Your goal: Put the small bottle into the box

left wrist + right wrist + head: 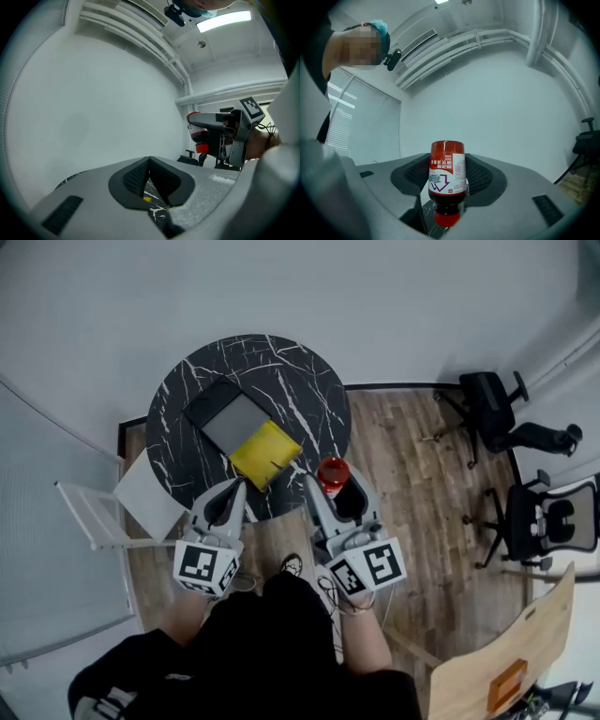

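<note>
A small dark bottle (333, 472) with a red-and-white label is clamped between the jaws of my right gripper (336, 495), which is shut on it. It hangs just off the near right edge of the round black marble table (281, 367). In the right gripper view the bottle (447, 180) sits cap down between the pads (480, 176). The left gripper view shows the bottle (197, 133) from the side. A dark grey open box (230, 418) with a yellow flap (265, 454) lies on the table. My left gripper (228, 504) is shut and empty at the table's near edge.
Two black office chairs (497, 413) (548, 521) stand on the wood floor to the right. A white chair (122, 507) is tucked against the table's left side. A wooden chair back (506, 652) sits at the lower right. The person's dark clothing fills the bottom of the head view.
</note>
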{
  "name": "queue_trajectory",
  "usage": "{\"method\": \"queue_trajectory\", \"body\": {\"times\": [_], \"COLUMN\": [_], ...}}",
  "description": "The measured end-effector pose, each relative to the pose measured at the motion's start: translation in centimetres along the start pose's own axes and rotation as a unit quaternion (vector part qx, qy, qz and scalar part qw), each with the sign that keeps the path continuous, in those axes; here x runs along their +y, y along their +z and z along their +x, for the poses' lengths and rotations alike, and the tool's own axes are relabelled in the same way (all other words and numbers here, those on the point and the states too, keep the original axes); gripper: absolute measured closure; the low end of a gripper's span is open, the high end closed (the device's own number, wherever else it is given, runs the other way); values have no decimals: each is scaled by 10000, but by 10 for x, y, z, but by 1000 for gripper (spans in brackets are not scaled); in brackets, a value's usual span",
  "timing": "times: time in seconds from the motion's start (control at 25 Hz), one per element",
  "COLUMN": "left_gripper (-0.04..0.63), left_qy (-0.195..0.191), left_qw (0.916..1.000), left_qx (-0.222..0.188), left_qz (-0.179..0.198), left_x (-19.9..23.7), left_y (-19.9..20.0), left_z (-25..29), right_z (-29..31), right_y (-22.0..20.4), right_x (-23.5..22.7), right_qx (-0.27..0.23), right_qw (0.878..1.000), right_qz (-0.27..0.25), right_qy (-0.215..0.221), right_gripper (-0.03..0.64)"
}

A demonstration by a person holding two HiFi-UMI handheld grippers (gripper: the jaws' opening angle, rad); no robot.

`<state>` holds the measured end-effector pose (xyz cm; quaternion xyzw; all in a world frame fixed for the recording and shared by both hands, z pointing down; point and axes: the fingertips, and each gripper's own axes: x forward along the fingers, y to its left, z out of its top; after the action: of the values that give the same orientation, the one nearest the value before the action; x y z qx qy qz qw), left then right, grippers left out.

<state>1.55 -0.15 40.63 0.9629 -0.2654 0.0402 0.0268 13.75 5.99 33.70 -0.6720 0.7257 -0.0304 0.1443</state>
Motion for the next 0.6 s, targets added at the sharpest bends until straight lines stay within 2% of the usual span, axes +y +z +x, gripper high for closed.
{"method": "queue_trajectory", "body": {"times": [0.2,0.44,0.6], "left_gripper": [595,595,595], "left_qy": [340,489,503], "left_qw": [9992,9975,9971], "left_qx": [211,501,573], "left_qz": [-27,-22,18], "left_x": [2,7,9], "left_y": [-13,-30,-30], "left_z": [21,35,46], "right_z": [13,28,35], "right_y": [-10,-23,-30], "right_x": [-32,-45,-52], "right_qx": [179,275,349], "right_qw": [9995,9977,9970], "right_qz": [80,317,394], "right_qy": [239,524,568], "right_gripper": [405,405,405]}}
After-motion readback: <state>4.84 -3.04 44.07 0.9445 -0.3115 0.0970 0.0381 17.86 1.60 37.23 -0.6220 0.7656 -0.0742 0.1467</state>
